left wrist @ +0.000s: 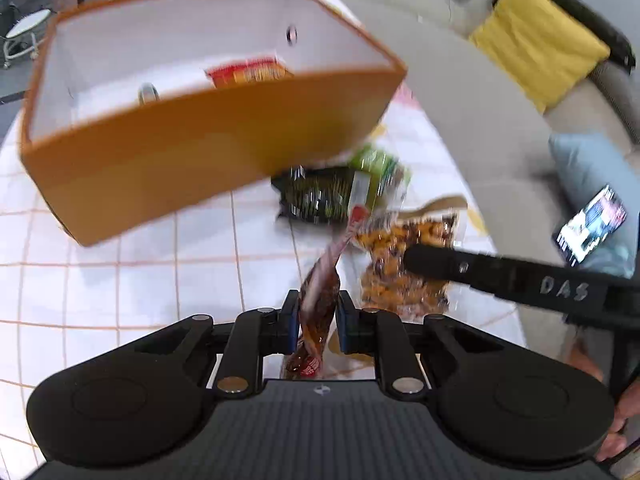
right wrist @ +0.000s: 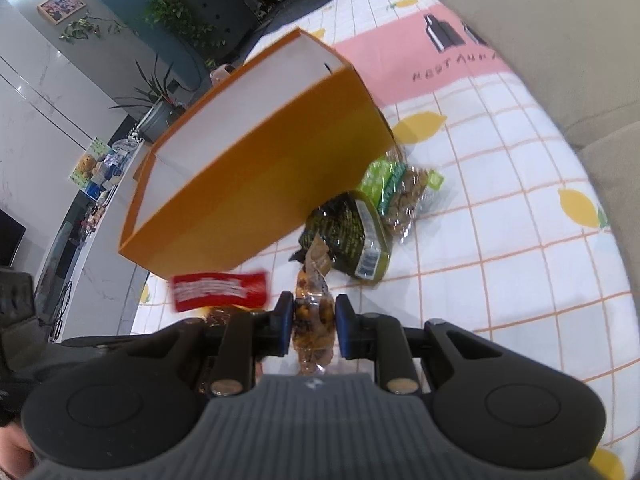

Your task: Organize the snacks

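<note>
Orange box [left wrist: 192, 148] fills your upper left in left wrist view — tall near wall blocks level approach; open top is free. Bare checked tablecloth [left wrist: 160, 280] below and left of box gives you room. Ahead right, dark packet [left wrist: 316, 196], green packet [left wrist: 380, 172] and nut bag [left wrist: 400, 264] crowd cloth just beside box corner — right gripper [right wrist: 310, 326] sits over nut bag. Sofa [left wrist: 500, 128] borders table's far right.

"DAS" stands on the right hand-held gripper [left wrist: 408, 258] finger; the tablecloth's [right wrist: 500, 168] pink patch reads "RESTAURA", cut off.
</note>
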A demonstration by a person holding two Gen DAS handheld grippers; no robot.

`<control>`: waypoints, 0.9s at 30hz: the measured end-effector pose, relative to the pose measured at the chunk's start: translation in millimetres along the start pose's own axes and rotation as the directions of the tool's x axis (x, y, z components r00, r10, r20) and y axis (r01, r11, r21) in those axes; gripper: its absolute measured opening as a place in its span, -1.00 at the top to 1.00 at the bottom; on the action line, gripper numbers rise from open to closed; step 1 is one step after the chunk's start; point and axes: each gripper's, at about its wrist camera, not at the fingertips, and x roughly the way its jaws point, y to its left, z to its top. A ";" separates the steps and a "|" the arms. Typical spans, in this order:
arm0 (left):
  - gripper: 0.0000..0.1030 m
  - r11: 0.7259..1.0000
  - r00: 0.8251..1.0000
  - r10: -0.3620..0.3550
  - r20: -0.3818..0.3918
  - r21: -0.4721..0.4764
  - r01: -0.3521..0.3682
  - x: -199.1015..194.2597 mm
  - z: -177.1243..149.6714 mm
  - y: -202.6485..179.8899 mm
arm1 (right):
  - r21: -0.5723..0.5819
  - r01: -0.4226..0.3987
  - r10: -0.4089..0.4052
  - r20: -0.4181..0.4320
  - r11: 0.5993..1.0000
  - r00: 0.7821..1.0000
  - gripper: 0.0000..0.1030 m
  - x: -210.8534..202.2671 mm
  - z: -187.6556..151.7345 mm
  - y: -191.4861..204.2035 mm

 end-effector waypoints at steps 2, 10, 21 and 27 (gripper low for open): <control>0.63 1.000 0.999 0.003 0.033 -0.005 -0.003 -11.9 6.4 -1.4 | -0.009 0.010 -0.010 0.018 1.000 1.000 0.64 -5.6 2.4 3.2; 0.63 1.000 0.994 0.001 0.110 -0.002 -0.001 -38.3 28.8 -4.3 | -0.040 0.014 -0.010 0.089 0.999 0.996 0.64 -27.4 18.3 19.5; 0.63 0.997 0.974 0.027 0.226 0.058 -0.042 -75.5 83.4 -5.5 | -0.139 -0.023 0.049 0.189 0.990 0.981 0.64 -40.3 71.3 62.3; 0.63 0.990 0.964 0.069 0.258 0.100 -0.098 -79.5 113.7 -3.7 | -0.215 -0.025 0.073 0.220 0.976 0.973 0.64 -28.9 104.2 90.5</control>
